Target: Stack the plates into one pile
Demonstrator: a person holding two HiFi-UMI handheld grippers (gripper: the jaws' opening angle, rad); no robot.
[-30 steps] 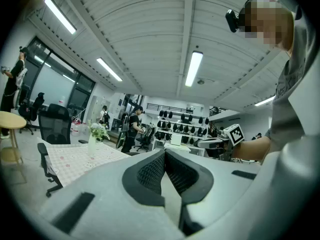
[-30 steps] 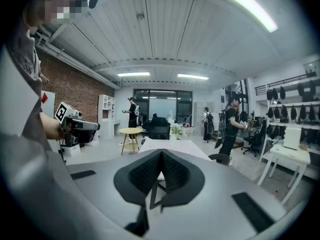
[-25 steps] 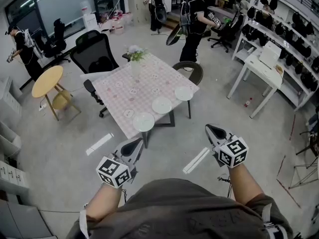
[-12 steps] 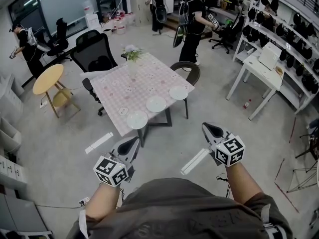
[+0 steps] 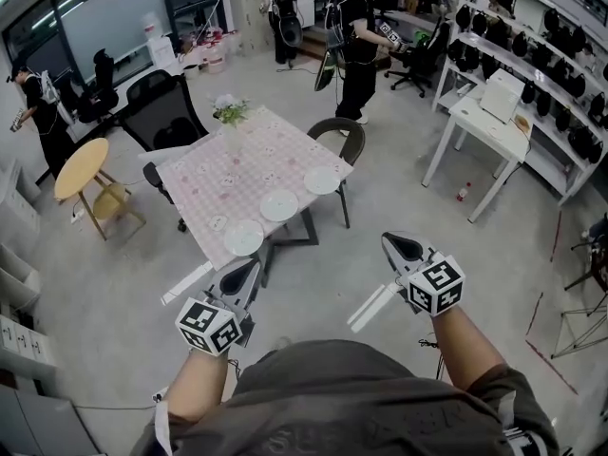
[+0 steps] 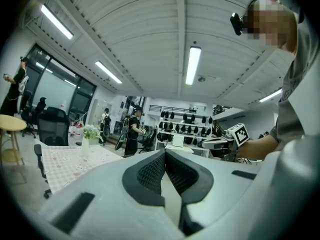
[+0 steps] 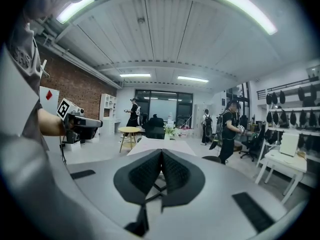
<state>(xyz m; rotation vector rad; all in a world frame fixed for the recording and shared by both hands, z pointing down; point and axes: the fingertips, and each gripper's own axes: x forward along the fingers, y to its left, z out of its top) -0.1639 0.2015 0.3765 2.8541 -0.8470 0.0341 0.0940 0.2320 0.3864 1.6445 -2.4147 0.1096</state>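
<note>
**Plates Unstacked, Out of Reach**

See three white plates in a row along the table's near edge, apart. Expect stiff, slick, breakable ware; pinch at the rim. Note left gripper and right gripper well short of the table, both closed on nothing.

Three round white plates lie flat, face up, on the table, which is covered by a pale pink checked cloth. They form a slanting row along the table's near edge, each apart from its neighbour and none resting on another. The left plate sits at the near corner, its rim reaching the edge of the cloth. The middle plate lies a little up and to the right of it. The right plate lies farther along the same edge, near the next corner. Finer detail on them is too small to tell.
</note>
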